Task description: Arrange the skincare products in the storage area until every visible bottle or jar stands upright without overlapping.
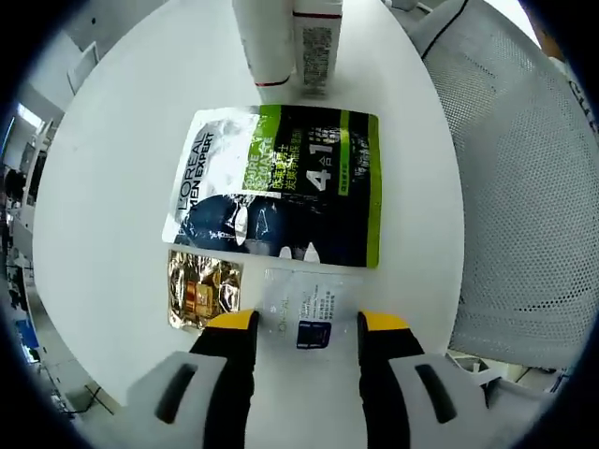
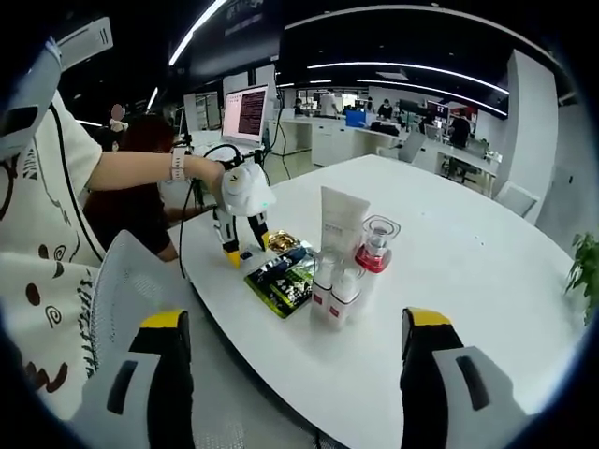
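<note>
A white round desk (image 2: 487, 271) in an open office carries the skincare items. At lower centre of the left gripper view, the left gripper (image 1: 304, 327), jaws apart, straddles a clear sachet (image 1: 301, 304) beside a gold sachet (image 1: 199, 290); close squarely on it. In the right gripper view, upright bottles (image 2: 344, 267) stand at centre, and the right gripper (image 2: 295, 341) hangs spread and empty.

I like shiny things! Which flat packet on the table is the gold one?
The small gold sachet, beside the left tool. The big packet is dark and green; the little sachet is clear.
</note>
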Demonstrator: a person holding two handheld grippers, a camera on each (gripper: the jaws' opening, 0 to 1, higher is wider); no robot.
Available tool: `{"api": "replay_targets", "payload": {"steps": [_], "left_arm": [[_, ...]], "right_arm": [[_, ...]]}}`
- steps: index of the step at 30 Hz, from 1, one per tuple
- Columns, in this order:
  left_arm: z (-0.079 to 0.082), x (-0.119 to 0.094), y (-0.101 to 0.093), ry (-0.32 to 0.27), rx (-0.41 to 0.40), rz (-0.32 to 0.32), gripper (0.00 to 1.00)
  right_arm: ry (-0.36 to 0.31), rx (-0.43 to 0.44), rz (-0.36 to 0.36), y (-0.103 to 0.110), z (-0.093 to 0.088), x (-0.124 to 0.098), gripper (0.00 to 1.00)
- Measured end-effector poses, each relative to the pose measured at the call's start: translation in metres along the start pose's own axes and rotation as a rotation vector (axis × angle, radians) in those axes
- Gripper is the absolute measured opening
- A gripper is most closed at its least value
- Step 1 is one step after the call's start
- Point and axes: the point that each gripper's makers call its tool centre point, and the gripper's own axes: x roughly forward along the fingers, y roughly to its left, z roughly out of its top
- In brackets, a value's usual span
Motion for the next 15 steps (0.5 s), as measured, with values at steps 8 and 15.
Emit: {"api": "replay_targets", "payload": {"steps": [8, 15], "left_arm": [[0.0013, 0.0007, -0.0043, 0.004, 0.013, -0.016, 0.43], [-0.0005, 0.0009, -0.0087, -0.001, 0.013, -0.019, 0.45]], "right_arm": [[0.003, -0.003, 0.000, 0.0010, -0.0002, -0.0003, 0.93], [0.005, -0.002, 0.007, 0.0030, -0.0017, 0.0005, 0.93]]}}
